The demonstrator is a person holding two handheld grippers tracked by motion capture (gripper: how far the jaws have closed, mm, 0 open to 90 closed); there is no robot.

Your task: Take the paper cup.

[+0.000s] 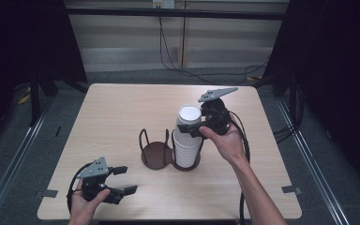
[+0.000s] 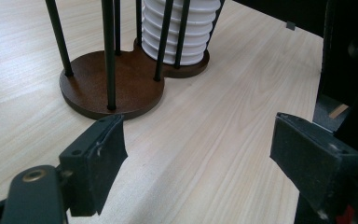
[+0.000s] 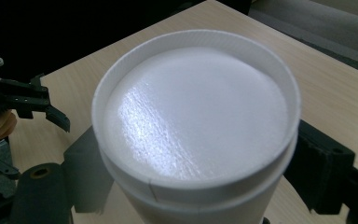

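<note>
Standing in the right-hand well of the brown holder point(image 1: 155, 155), the stack of white cups point(image 1: 187, 140) is gripped at its top cup point(image 3: 196, 121) by the right gripper point(image 1: 198, 127). The left gripper point(image 1: 127, 180) is held open and empty near the table's point(image 1: 122, 108) front edge.

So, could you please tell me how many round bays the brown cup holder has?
2: the left bay stands empty; the right bay holds the white cup stack.

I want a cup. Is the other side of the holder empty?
Empty. The holder's left ring holds nothing; the white cup stack stands in its right ring.
</note>
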